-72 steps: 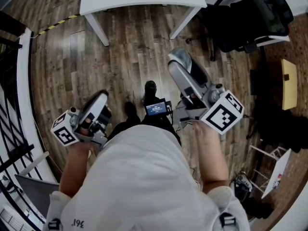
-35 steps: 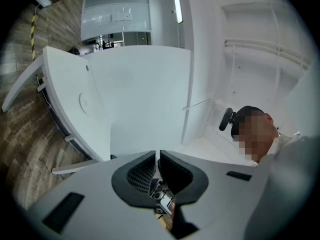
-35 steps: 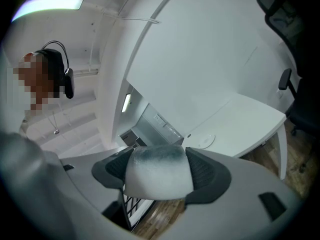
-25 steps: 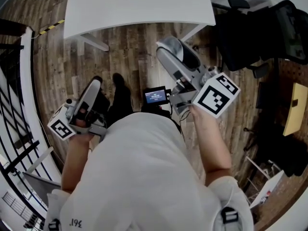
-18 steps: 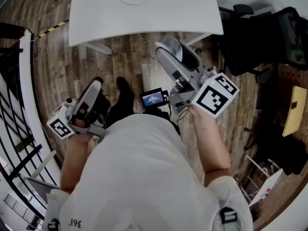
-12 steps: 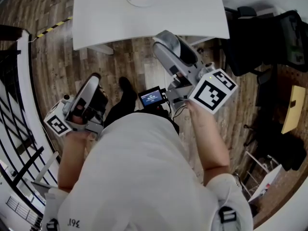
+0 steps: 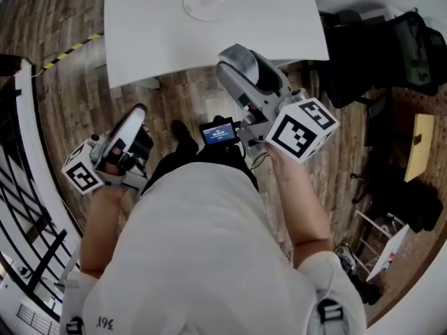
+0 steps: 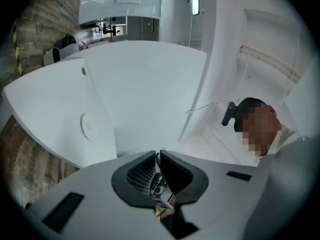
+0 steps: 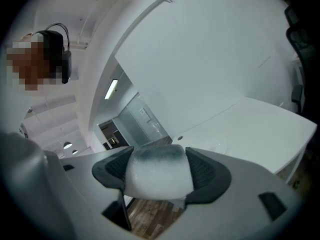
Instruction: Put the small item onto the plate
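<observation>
Plate [image 7: 207,3] rests on white table [image 7: 279,19]; right gripper [image 9: 158,159] clamps small item [image 9: 158,178].

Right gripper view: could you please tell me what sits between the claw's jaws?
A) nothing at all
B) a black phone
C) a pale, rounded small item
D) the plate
C: in the right gripper view, the right claw has its pads pressed against both sides of a pale, rounded small item with a greyish top.
</observation>
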